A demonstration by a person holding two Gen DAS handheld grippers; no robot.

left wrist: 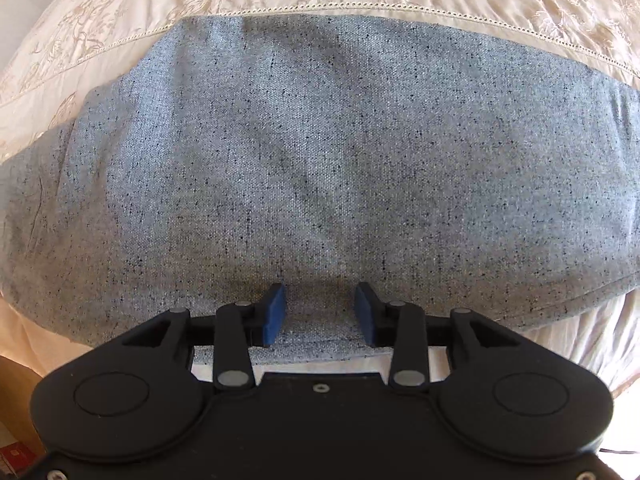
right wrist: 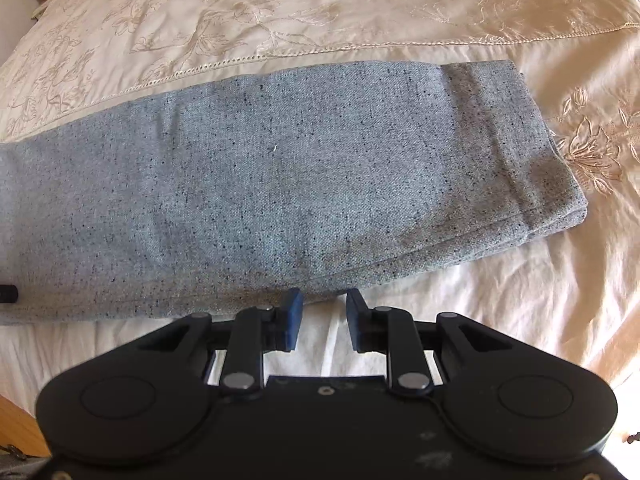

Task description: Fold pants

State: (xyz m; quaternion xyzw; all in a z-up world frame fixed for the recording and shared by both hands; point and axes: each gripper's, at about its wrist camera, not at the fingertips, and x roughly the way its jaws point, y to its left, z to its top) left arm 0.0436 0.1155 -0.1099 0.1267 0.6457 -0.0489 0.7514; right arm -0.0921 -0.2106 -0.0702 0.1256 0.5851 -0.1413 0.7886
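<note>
1 pants (right wrist: 280,184), grey speckled, flat across cream bedspread (right wrist: 280,20). 2 grippers: left gripper (left wrist: 320,312) jaws apart over near edge, nothing clamped; right gripper (right wrist: 320,316) jaws apart, just off near edge.

The left gripper (left wrist: 320,307) points steeply down, its blue pads (left wrist: 274,312) standing apart with nothing pinched between them. The right gripper (right wrist: 320,312) also tilts steeply down, jaws parted by a narrower gap, its pads (right wrist: 294,316) clear of any hold
</note>
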